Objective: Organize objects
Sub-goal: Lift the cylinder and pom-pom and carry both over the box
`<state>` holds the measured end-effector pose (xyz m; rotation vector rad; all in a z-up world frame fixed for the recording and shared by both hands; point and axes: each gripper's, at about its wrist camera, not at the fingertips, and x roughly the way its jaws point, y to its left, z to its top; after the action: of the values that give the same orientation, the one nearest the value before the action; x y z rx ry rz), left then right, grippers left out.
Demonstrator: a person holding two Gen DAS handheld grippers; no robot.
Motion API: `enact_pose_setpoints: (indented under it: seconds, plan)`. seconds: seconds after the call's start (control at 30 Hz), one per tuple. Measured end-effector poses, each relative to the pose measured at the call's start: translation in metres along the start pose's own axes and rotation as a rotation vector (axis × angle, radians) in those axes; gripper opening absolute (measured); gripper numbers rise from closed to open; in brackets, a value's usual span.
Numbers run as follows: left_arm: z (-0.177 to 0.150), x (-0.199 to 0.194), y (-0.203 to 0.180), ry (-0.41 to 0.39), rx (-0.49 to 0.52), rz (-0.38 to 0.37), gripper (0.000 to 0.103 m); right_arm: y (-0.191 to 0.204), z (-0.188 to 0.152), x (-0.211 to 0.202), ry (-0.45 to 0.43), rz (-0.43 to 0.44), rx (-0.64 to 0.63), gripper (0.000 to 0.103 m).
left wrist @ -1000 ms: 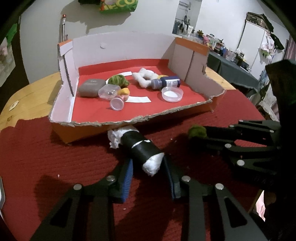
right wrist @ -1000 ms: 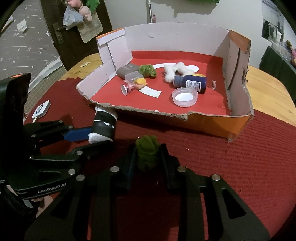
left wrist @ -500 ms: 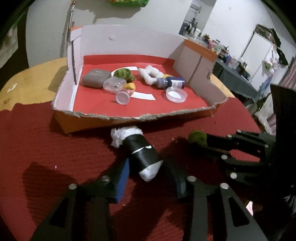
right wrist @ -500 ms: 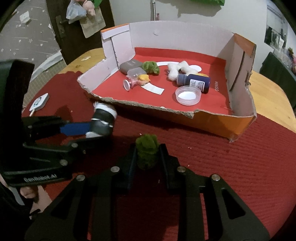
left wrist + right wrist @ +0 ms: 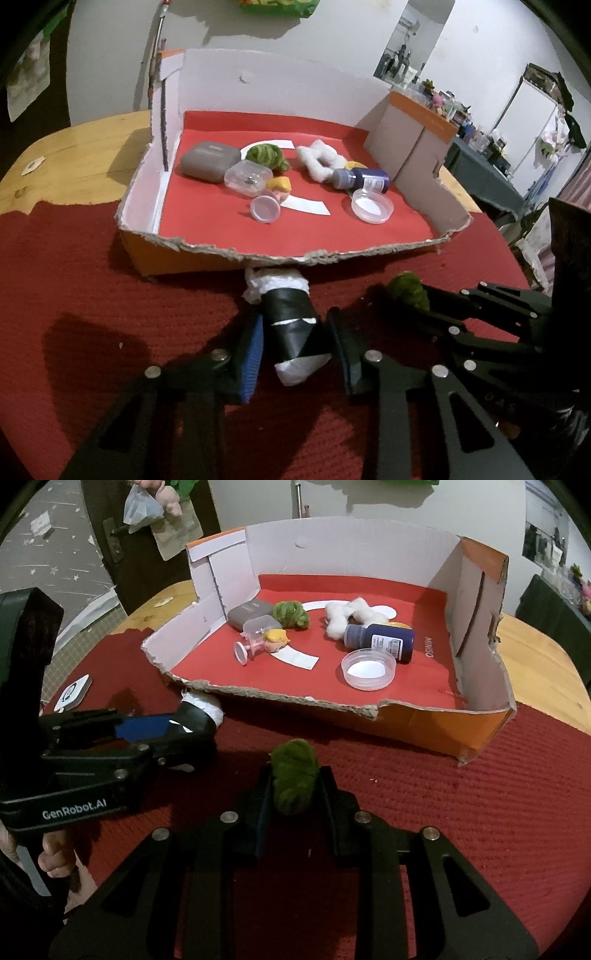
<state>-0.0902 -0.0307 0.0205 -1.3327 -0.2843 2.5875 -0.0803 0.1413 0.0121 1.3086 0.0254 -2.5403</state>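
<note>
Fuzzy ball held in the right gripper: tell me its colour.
Olive green. The fuzzy ball shows best in the right wrist view, pinched between the fingers.

Ahead of my left gripper (image 5: 295, 354) and right gripper (image 5: 293, 786) sits an open box (image 5: 476, 701) on the table (image 5: 74, 155), a bottle (image 5: 380, 637) and lid (image 5: 367, 669) inside it.

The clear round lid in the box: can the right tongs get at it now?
Probably not yet: the right tongs are shut on the green pompom. Otherwise the clear round lid lies uncovered behind the low torn front wall.
</note>
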Motion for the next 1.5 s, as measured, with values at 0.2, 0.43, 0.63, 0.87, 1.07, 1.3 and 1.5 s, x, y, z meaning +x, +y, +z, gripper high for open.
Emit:
enact_pose_setpoints:
  seconds: [0.2,0.43,0.63,0.87,1.07,1.3,1.5]
  plan:
    - [-0.004,-0.008,-0.003,-0.009,0.016,0.0,0.031,0.007,0.001,-0.007,-0.014,0.004,-0.016,0.022]
    - [-0.008,-0.019,-0.008,-0.028,0.033,0.016,0.03,0.01,0.003,-0.015,-0.028,0.009,-0.013,0.022]
    - [-0.008,-0.03,-0.015,-0.051,0.061,-0.005,0.03,0.013,0.005,-0.024,-0.048,0.008,-0.016,0.022]
    - [-0.007,-0.034,-0.018,-0.06,0.068,-0.008,0.03,0.017,0.007,-0.026,-0.047,0.006,-0.029,0.022]
    - [-0.005,-0.041,-0.023,-0.069,0.084,-0.019,0.03,0.018,0.007,-0.029,-0.052,0.009,-0.021,0.022]
    - [0.011,-0.055,-0.029,-0.117,0.112,-0.019,0.03,0.018,0.021,-0.048,-0.098,0.033,-0.027,0.022]
    - [0.031,-0.049,-0.027,-0.115,0.115,-0.008,0.03,0.01,0.04,-0.045,-0.093,0.035,-0.019,0.022]
